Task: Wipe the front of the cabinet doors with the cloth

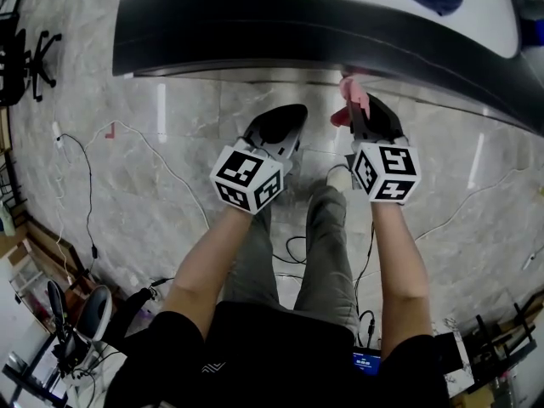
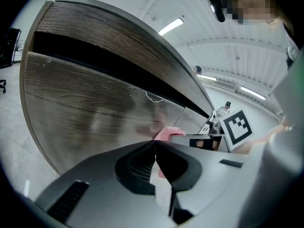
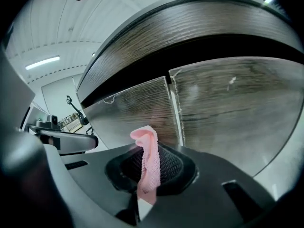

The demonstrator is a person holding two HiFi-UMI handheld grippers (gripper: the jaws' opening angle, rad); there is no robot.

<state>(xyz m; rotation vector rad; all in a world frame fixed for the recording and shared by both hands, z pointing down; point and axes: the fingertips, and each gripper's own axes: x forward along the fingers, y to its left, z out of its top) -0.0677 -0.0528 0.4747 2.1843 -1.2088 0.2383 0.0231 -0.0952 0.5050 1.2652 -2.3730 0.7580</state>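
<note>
Floor, head view: grey marbled floor (image 1: 136,219), cables (image 1: 89,194) trailing across it, dark cabinet (image 1: 255,32) along the top of the frame.
Cloth, head view: pink cloth (image 1: 351,99) poking out of the right gripper (image 1: 364,116), right up by the cabinet's lower front edge; touching or not, cannot tell.
Left gripper, head view: left gripper (image 1: 285,119) just beside the right one, pointing at the same cabinet front.
Left gripper view: jaws pressed tight together, nothing between them. Wood-grain cabinet doors (image 2: 95,108) filling the view ahead. Cloth peeking up just past the closed tips, slightly right, next to the right gripper's marker cube (image 2: 236,127).
Right gripper view: jaws clamped on the cloth, mesh strip running up between them, folded top standing free. Behind it, the left-hand door, just beside the seam (image 3: 173,103) between the two doors.
</note>
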